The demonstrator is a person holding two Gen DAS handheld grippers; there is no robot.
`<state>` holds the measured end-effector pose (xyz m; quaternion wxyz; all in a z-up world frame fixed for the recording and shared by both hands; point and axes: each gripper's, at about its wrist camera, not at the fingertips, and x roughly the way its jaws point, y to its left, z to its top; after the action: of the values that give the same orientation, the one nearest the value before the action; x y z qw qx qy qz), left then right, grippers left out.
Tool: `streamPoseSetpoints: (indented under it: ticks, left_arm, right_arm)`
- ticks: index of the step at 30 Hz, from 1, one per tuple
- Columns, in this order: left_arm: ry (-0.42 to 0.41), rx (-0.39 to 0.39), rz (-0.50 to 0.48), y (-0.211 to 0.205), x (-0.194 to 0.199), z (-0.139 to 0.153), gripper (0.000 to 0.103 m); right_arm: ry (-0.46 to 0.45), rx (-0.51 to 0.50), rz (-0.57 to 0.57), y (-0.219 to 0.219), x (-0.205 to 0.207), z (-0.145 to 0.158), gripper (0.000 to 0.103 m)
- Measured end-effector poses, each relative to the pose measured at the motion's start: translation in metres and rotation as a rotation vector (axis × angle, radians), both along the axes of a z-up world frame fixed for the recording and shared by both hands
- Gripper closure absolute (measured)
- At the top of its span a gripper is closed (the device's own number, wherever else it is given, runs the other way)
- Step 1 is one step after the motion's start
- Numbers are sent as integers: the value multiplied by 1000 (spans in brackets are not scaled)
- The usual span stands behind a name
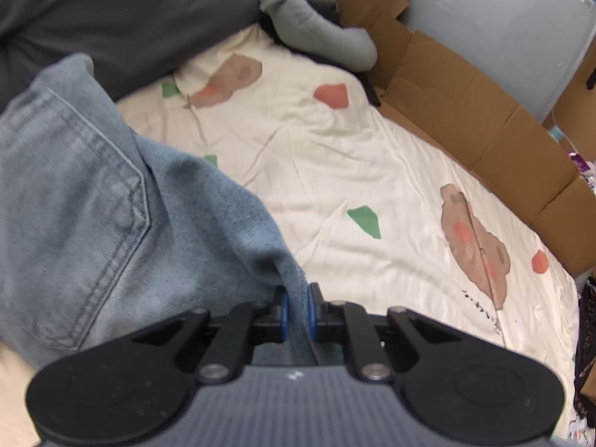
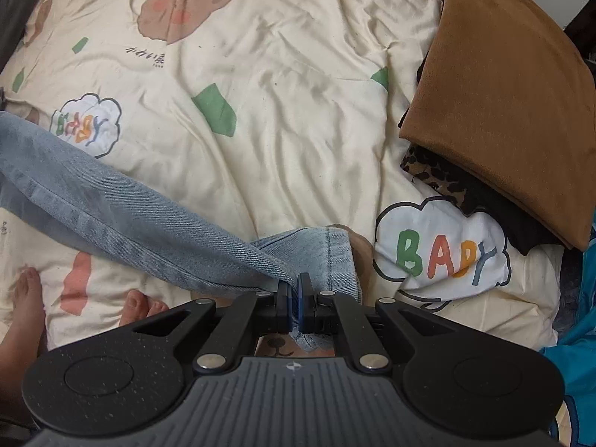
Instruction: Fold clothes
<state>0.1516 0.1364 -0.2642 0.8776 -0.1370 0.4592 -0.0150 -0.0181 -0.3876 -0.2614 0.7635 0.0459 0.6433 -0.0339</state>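
The left gripper [image 1: 297, 311] is seen clamped on a fold of light-blue denim, the blue pads [image 1: 285, 307] pressed against both faces of the cloth with only its thickness between them. The jeans [image 1: 85, 201] are held raised above the bedspread [image 1: 335, 171] and fill the left half of the left wrist view, a stitched back pocket [image 1: 74, 186] being visible there. The right gripper [image 2: 294, 300] is likewise closed tight on the denim at a seamed edge, and from it a band of the same jeans [image 2: 111, 205] is stretched away to the left frame edge, clear of the cream printed bedspread [image 2: 290, 111] beneath. A hemmed leg end [image 2: 327, 253] is noted hanging just beyond the right fingers. Folded garments are recorded at the right of the bedspread: a brown piece [image 2: 503, 93] lying on top of a leopard-print one [image 2: 436, 175] and a black layer. Cardboard boxes [image 1: 465, 111] and a grey bolster [image 1: 316, 26] are noted along the far side of the bed. Bare toes [image 2: 138, 305] are seen on the bedspread at the lower left. The full extent of the jeans is cut off by both frames, and the part between the two grips cannot be traced. The left wrist view is blurred, and the dark grey mass at its upper left [image 1: 130, 18] cannot be identified.
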Motion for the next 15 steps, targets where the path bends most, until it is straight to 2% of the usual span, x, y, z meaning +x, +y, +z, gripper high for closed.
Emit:
streamPoseSetpoints:
  ticks: [9,15]
  left_arm:
    - [45,81,-49,-19,27,-29,93]
    - [80,90,-66,-24,33,-42,92]
  right_arm:
    - [-63,-13,-94,-11,19,-14,103]
    - [-65,-13,-106,-16,10,-18,103]
